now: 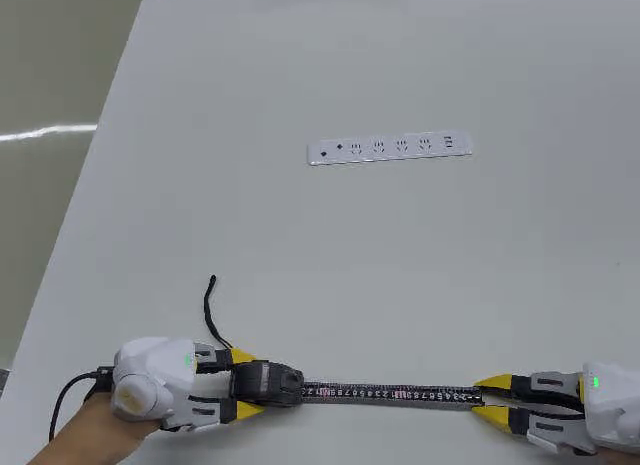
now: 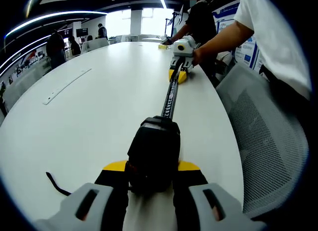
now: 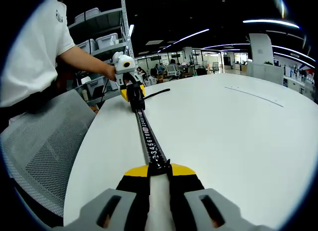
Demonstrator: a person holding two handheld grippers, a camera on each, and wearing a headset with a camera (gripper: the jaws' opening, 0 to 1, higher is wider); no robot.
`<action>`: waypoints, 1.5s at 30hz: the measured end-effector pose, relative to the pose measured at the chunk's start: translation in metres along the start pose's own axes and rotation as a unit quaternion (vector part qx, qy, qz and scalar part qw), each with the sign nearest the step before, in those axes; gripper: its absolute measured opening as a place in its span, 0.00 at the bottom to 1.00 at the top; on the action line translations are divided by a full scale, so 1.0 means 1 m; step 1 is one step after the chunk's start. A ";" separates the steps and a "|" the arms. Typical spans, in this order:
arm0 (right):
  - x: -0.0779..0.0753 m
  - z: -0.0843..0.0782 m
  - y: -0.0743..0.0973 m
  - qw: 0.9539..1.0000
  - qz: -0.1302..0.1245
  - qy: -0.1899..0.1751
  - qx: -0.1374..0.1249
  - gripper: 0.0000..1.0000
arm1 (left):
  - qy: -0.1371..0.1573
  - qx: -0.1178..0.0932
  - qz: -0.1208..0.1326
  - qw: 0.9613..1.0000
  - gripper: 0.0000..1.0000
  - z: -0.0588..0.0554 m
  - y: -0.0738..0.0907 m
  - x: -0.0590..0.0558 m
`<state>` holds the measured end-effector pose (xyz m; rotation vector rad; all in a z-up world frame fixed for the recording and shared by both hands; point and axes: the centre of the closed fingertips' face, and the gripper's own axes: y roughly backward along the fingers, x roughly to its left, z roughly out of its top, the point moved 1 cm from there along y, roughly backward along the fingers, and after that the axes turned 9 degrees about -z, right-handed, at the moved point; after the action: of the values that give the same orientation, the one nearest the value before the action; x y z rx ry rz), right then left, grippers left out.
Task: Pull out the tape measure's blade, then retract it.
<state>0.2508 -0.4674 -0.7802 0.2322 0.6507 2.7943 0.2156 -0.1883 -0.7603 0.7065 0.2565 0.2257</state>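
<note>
A black tape measure case lies at the table's near edge, with my left gripper shut on it; the case sits between the yellow-tipped jaws in the left gripper view. Its dark numbered blade runs out to the right across the table. My right gripper is shut on the blade's end, and the blade stretches away from its jaws toward the case. A black wrist strap trails from the case.
A white power strip lies flat in the middle of the white table. The table's left edge falls off to a grey floor. A mesh chair stands close to the near edge.
</note>
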 end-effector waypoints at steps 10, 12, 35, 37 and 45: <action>0.001 0.002 0.000 1.000 -0.002 0.001 0.001 0.13 | 0.001 0.003 0.003 1.000 0.31 0.000 0.000 0.000; 0.001 0.002 0.000 1.000 -0.003 0.000 0.001 0.13 | 0.003 0.003 0.003 1.000 0.31 0.001 0.000 0.000; 0.004 0.004 -0.001 1.000 -0.002 -0.011 0.003 0.21 | 0.018 -0.005 0.011 1.000 0.40 0.003 0.000 0.002; 0.003 0.005 -0.001 1.000 -0.003 -0.010 0.003 0.20 | 0.020 -0.002 0.012 1.000 0.40 0.002 0.000 0.003; 0.002 0.005 -0.002 1.000 -0.009 -0.013 0.002 0.24 | 0.026 -0.007 0.013 1.000 0.43 0.003 0.000 0.003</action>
<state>0.2503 -0.4630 -0.7764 0.2628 0.6479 2.7684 0.2190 -0.1893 -0.7582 0.6906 0.2953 0.2717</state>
